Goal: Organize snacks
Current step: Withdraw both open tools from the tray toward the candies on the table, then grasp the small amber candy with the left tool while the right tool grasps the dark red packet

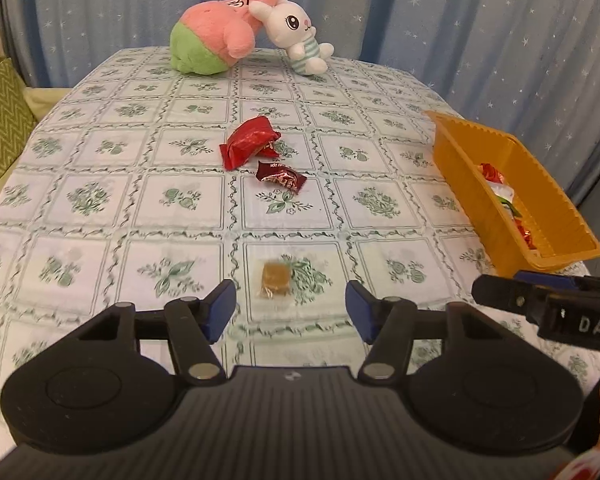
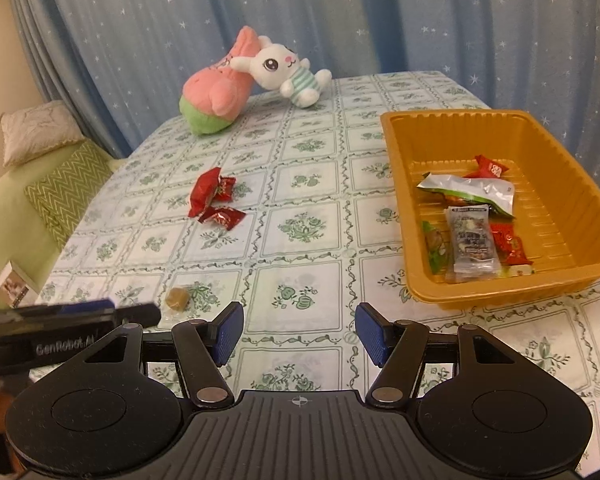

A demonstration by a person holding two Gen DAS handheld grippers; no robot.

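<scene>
A small brown candy [image 1: 275,278] in clear wrap lies on the tablecloth just ahead of my left gripper [image 1: 291,307], whose blue pads stand apart with nothing between them. The same brown candy [image 2: 177,298] shows at the lower left of the right wrist view. Farther back lie red snack packets [image 1: 249,141] and a dark red wrapped candy [image 1: 281,176]. An orange tray [image 2: 416,288] at the right holds several wrapped snacks [image 2: 470,240]. My right gripper [image 2: 299,330] hovers open over bare tablecloth, left of the tray's near corner.
A pink and green plush [image 1: 212,36] and a white rabbit plush [image 1: 300,36] sit at the table's far edge before a blue starred curtain. A green sofa with cushions [image 2: 64,192] stands left of the table. The floral tablecloth [image 1: 100,200] covers the table.
</scene>
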